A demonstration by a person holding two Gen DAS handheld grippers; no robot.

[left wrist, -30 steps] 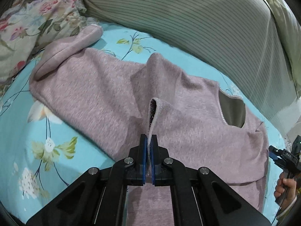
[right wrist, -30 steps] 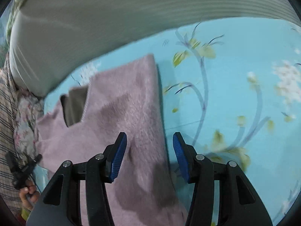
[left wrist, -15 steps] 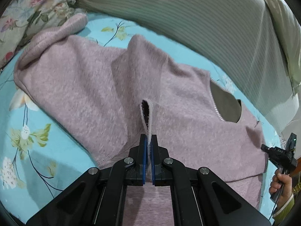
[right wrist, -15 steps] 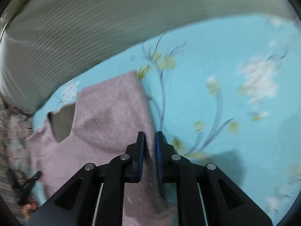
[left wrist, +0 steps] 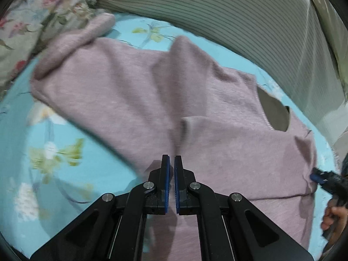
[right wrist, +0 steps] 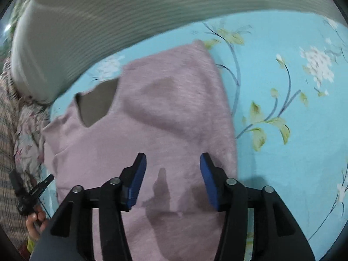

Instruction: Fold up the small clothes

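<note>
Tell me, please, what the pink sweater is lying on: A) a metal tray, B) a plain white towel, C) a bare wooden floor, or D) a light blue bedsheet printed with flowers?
D: the pink sweater is spread flat on a light blue bedsheet printed with white flowers and green leaves, visible around the sweater in both wrist views.

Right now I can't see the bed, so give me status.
Left gripper shut, nothing pinched. Right gripper opening, empty, above pink sweater. Sweater flat on the blue sheet. Nothing in the way.

left hand-held gripper (left wrist: 171, 159) | black linkage arms | blue pads | silver round screws
</note>
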